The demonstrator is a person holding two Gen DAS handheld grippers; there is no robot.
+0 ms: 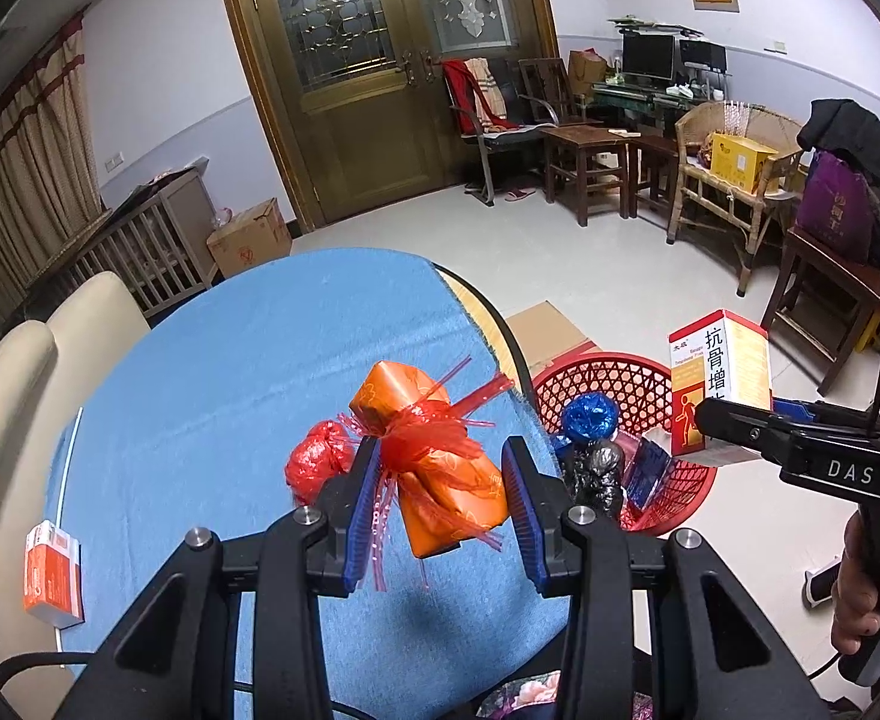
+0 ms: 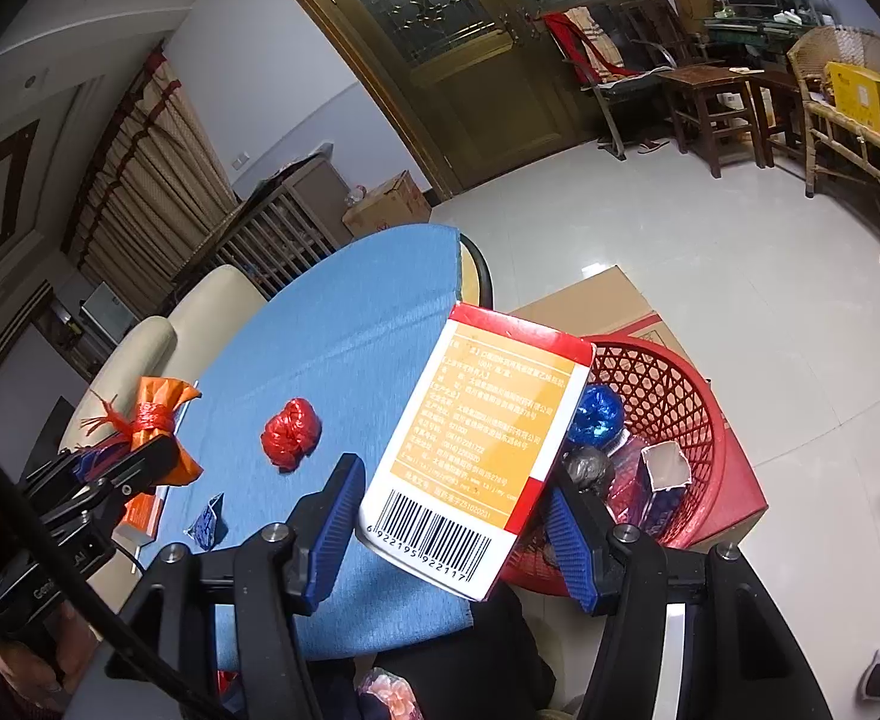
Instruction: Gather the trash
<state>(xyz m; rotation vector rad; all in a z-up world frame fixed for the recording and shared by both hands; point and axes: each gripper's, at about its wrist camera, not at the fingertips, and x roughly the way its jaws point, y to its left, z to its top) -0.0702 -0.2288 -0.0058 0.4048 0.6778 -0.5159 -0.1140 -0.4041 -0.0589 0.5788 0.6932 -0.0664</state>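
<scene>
Both grippers are loaded, each carrying one piece of trash toward the same container.

The left gripper (image 1: pixel 440 504) has its jaws drawn close together on the orange wrapped bundle (image 1: pixel 434 456), which is tied at the waist with red ribbon. It is held clear of the blue-covered surface (image 1: pixel 230 372), judging by the shadow below it, and the grip sits near the tied waist, presumably because that is the narrowest, firmest part.

The right gripper (image 2: pixel 445 528) stands partly open, its blue pads closed against the sides of the medicine box (image 2: pixel 475 450). The box is held tilted, barcode end toward the camera, over the near rim of the red basket (image 2: pixel 691 408). That position suits a release into the basket.

The basket stands on the floor just right of the surface, beside a flattened cardboard sheet (image 2: pixel 589 300). It already holds a blue foil ball (image 2: pixel 595 414), a dark crumpled ball (image 2: pixel 589 465) and an opened carton (image 2: pixel 661 474).

Still on the surface: a red crumpled ball (image 2: pixel 290 432), a small blue wrapper (image 2: pixel 206 525) near the front edge, and a small orange box (image 1: pixel 53 576) at the left edge. Collection is judged partway complete.
</scene>
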